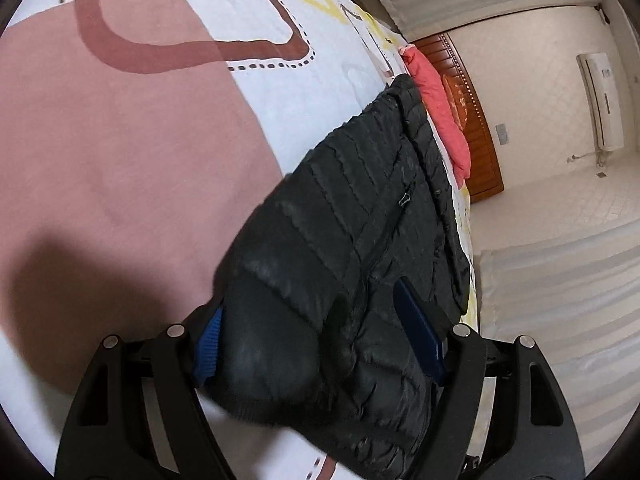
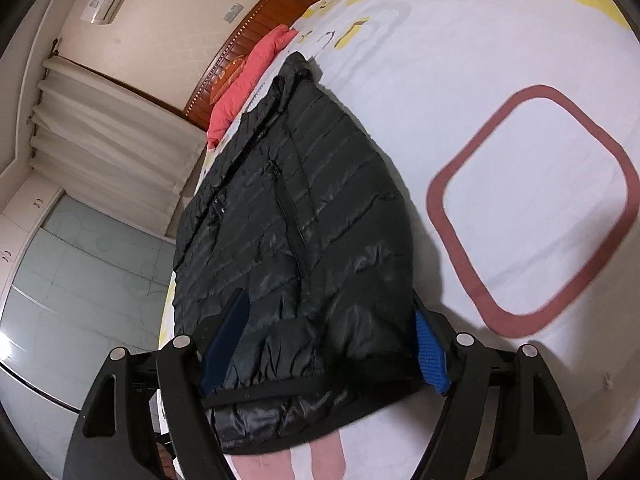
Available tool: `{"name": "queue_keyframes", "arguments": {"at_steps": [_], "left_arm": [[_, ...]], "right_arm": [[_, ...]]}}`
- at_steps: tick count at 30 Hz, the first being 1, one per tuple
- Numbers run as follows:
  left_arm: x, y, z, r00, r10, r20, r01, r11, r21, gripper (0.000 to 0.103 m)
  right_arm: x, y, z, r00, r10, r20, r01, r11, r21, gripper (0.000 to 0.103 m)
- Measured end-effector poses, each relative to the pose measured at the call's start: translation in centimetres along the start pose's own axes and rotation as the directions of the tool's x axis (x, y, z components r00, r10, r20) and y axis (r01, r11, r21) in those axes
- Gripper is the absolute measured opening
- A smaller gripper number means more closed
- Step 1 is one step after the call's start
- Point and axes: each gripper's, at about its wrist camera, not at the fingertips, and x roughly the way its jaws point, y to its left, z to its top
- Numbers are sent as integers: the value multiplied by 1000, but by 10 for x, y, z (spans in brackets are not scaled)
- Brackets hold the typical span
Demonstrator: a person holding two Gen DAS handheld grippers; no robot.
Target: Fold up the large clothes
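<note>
While both grippers hold the near end of the black puffer jacket (image 1: 360, 220), you should treat the two hands as one. The jacket lies lengthwise on the bed (image 1: 120, 140), along the edge of the patterned sheet, with its far end close to a coral garment (image 1: 440, 108) by the wooden headboard (image 1: 484, 140). Your left gripper (image 1: 316, 344) has its blue pads (image 1: 208, 344) set wide around a thick, bunched part of the jacket, and the cloth fills the space between them; your right gripper (image 2: 324, 344) stands the same way around the hem (image 2: 312, 384), with padded cloth from one pad to the other. I judge that both pinch the cloth, but the grip looks bulky, not deep. For a clean fold, I advise you to keep both grips at the same height and carry the hem straight toward the collar, so that the edges meet. Slippery quilted cloth may slide out, so hold firmly and move slowly. Watch the bed edge also, because the jacket lies near it and may drag off.
</note>
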Motion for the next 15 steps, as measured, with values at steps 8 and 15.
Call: {"name": "queue_keyframes", "arguments": {"at_steps": [8,15], "left_arm": [[3,-9,-13,999,26,-25,-23,992,120,53],[-5,-8,0,1000,-20,-11,21,995,96,12]], "right_arm": [[12,-2,0,1000,6,-31,-6,1000,4,24],[-3,12,3,999,45,29,-44,998,-45,17]]}}
